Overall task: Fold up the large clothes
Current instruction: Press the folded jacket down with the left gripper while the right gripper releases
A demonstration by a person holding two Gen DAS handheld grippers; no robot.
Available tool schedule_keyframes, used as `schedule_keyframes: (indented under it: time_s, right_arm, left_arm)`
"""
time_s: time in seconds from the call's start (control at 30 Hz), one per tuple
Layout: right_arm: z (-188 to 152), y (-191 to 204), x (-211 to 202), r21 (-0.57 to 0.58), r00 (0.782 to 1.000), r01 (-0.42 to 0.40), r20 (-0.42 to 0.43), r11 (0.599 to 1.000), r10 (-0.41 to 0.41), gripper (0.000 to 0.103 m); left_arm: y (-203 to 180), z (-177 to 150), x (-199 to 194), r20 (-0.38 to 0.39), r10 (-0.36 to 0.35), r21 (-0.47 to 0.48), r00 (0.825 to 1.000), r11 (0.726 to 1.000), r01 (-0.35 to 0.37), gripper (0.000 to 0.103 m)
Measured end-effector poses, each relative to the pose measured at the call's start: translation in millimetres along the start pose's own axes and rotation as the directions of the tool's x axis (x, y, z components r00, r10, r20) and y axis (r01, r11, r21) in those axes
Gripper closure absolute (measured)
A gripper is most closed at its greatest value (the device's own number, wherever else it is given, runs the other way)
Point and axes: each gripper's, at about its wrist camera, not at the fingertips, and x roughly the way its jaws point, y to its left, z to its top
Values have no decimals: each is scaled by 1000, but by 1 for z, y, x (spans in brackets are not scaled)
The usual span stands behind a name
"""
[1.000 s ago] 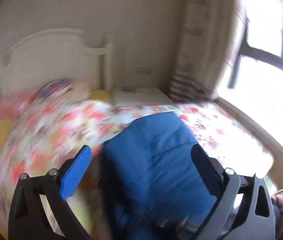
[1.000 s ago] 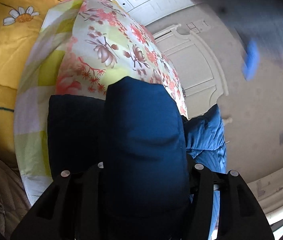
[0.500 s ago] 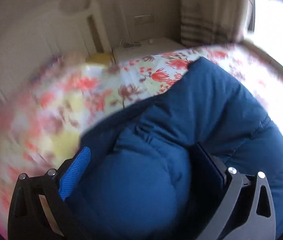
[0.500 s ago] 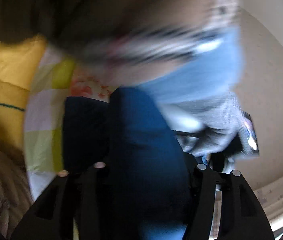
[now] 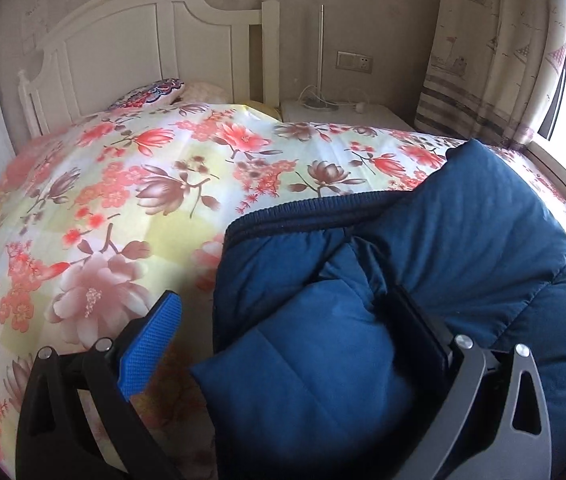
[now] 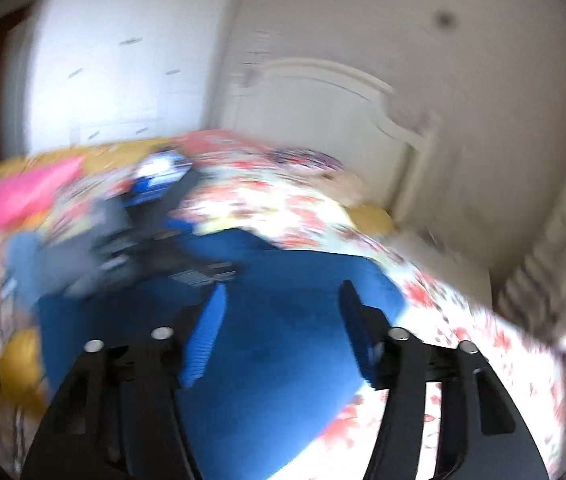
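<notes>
A dark blue padded jacket [image 5: 483,240] lies bunched on the floral bedspread [image 5: 123,200]. My left gripper [image 5: 283,296] points down over it with jaws wide. A puffy fold sits between them, the right finger is sunk into the fabric, and the blue left pad [image 5: 151,340] stands clear of it. In the blurred right wrist view my right gripper [image 6: 283,286] hovers above the jacket [image 6: 275,392]. Its jaws are closing and nothing is between them. A gloved hand [image 6: 83,248] shows at the left there.
A white headboard [image 5: 123,40] and a patterned pillow [image 5: 147,94] are at the far end of the bed. A nightstand [image 5: 343,114], a curtain [image 5: 483,40] and a bright window stand to the right. A pink cushion [image 6: 23,196] lies on yellow bedding.
My right gripper let go of the jacket fold, rose and rolled upright. My left gripper came down onto the jacket, and a fold now sits between its jaws.
</notes>
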Motion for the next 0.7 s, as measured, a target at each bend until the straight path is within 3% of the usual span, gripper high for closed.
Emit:
schedule_keyframes:
  time_s: [0.1,0.17,0.2,0.23,0.3,0.4,0.47,0.57,0.6,0.67,0.7]
  right_arm:
    - [12,-44,54,113,996,58,-76,992,-50,67]
    - [13,-58,92,171,992,59,-124,984,-38,69]
    - [11,-62,123,205,983,31,-181,978,7,70]
    - [6,-55,152,198,972,13,-234,980,34,69]
    - [-4,-34,189,78,947,52,-321,996,-25,69]
    - [9,-22,199,6,930,48,-364,999,-42,69]
    - [23,-27,176,0,949,53,-310,999,-51,69]
    - [26,-39,156,111,972,76,-229,991,-49,69]
    - [21,-37,164,95,965,91,-253,991,-64,69]
    - [-4,-20,201,-28,920,76,-383,997,-81,69]
    - [-4,-18,202,-42,928,81,-362,996,-90,69]
  left_arm:
    - [-1,0,-3,5,4,-3,1000,1000,-4,2]
    - [-1,-1,-4,6,2,-7,1000,1000,-2,2]
    - [-1,-1,-4,6,1,-9,1000,1000,-1,2]
    - [0,-1,-3,5,9,-11,1000,1000,-8,2]
    - [6,-2,-1,-1,18,-41,1000,999,-18,2]
    - [12,-3,2,-16,-1,-67,1000,998,0,2]
    - [12,-3,2,-12,1,-66,1000,998,-1,2]
    - [11,-4,1,-7,3,-67,1000,998,-3,2]
    - [11,-4,0,-6,4,-67,1000,998,-4,2]
    - [11,-3,0,-4,10,-65,1000,998,-10,2]
    - [11,-4,1,-9,21,-62,1000,998,-22,2]
